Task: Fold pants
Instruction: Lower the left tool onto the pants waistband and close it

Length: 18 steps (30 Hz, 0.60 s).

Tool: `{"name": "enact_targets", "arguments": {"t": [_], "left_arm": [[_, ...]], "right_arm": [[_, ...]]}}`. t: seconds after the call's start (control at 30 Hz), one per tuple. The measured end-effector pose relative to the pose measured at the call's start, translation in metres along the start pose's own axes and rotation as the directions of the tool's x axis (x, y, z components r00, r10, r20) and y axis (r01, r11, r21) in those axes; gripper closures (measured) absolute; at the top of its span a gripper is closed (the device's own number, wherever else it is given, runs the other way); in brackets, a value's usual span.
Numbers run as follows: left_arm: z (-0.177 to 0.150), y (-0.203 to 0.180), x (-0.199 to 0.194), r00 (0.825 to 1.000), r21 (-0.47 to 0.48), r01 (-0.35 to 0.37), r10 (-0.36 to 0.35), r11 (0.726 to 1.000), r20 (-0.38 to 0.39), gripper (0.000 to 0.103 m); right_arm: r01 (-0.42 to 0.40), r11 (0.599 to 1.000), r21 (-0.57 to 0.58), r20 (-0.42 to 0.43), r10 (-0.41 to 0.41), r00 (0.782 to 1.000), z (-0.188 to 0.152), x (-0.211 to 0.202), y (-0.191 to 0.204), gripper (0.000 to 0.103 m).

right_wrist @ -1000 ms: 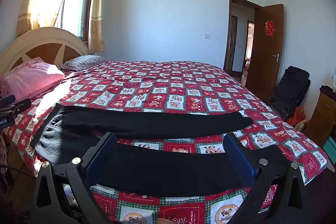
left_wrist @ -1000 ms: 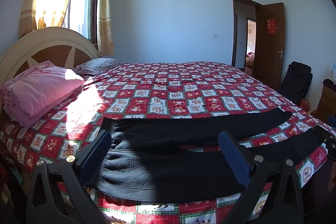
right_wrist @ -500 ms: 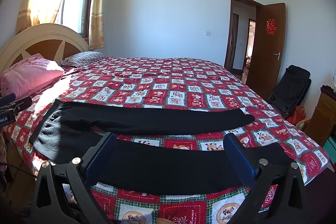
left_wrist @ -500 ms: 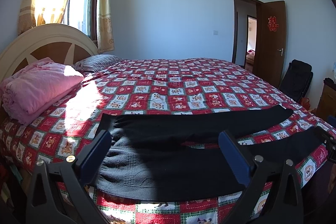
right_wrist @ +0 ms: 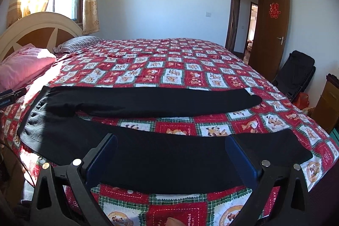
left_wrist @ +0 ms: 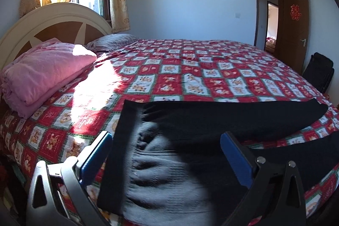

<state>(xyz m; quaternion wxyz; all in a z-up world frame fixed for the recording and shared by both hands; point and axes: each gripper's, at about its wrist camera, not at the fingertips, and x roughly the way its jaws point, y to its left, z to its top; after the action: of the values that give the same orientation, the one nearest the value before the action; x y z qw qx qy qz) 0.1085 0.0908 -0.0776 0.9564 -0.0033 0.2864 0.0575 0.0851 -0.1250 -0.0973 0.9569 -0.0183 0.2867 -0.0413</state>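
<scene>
Black pants [right_wrist: 148, 103] lie flat on the near side of the bed, waistband to the left, both legs stretched right and spread apart. In the left wrist view the waistband end [left_wrist: 169, 162] fills the foreground. My left gripper [left_wrist: 165, 154] is open and empty, low over the waistband. My right gripper [right_wrist: 171, 154] is open and empty, over the near leg [right_wrist: 169, 158] above the bed's front edge. The left gripper's body [right_wrist: 8, 96] shows at the left edge of the right wrist view.
The bed has a red checked quilt [right_wrist: 169, 63] and a curved headboard [left_wrist: 55, 22] at left. A folded pink blanket [left_wrist: 42, 75] and a striped pillow [left_wrist: 112, 41] lie by the headboard. A black chair [right_wrist: 296, 73] and open door [right_wrist: 269, 22] stand right.
My left gripper has moved forward and down, closer to the waistband, which now looks much larger. My right gripper has dipped slightly toward the near leg. Both stay open.
</scene>
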Motion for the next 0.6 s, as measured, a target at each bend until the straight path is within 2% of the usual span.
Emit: {"name": "enact_targets", "arguments": {"t": [0.07, 0.13, 0.27, 0.37, 0.43, 0.5, 0.57, 0.6], "left_arm": [[0.007, 0.015, 0.018, 0.998, 0.043, -0.064, 0.064, 0.997, 0.005, 0.0], [0.015, 0.028, 0.037, 0.996, 0.077, -0.092, 0.092, 0.993, 0.001, 0.0], [0.027, 0.047, 0.08, 0.993, 0.094, -0.102, 0.107, 0.99, -0.055, 0.0], [0.033, 0.055, 0.109, 0.992, 0.062, -0.074, 0.08, 0.995, -0.102, 0.0], [0.037, 0.058, 0.126, 0.99, 0.049, -0.067, 0.073, 0.997, -0.123, 0.003], [0.039, 0.062, 0.142, 0.988, 0.029, -0.051, 0.055, 0.998, -0.148, 0.007], [0.04, 0.064, 0.157, 0.983, 0.009, -0.028, 0.029, 1.0, -0.182, 0.013], [0.04, 0.065, 0.164, 0.98, 0.005, -0.022, 0.022, 1.0, -0.196, 0.015]], "right_arm": [[-0.001, 1.0, 0.024, -0.026, 0.002, 1.0, -0.003, 0.012, -0.008, 0.001], [-0.001, 0.999, 0.05, -0.058, 0.004, 0.998, -0.005, 0.025, -0.017, 0.001], [0.016, 0.997, 0.07, -0.106, -0.008, 0.994, -0.001, 0.051, -0.033, 0.001], [0.022, 0.998, 0.059, -0.118, -0.015, 0.993, 0.008, 0.064, -0.043, 0.001], [0.035, 0.998, 0.053, -0.127, -0.028, 0.992, 0.017, 0.072, -0.05, 0.002], [0.041, 0.998, 0.056, -0.133, -0.033, 0.991, 0.027, 0.081, -0.06, 0.006], [0.043, 0.997, 0.061, -0.144, -0.034, 0.989, 0.036, 0.09, -0.069, 0.021], [0.045, 0.997, 0.06, -0.153, -0.035, 0.988, 0.04, 0.095, -0.074, 0.024]]}}
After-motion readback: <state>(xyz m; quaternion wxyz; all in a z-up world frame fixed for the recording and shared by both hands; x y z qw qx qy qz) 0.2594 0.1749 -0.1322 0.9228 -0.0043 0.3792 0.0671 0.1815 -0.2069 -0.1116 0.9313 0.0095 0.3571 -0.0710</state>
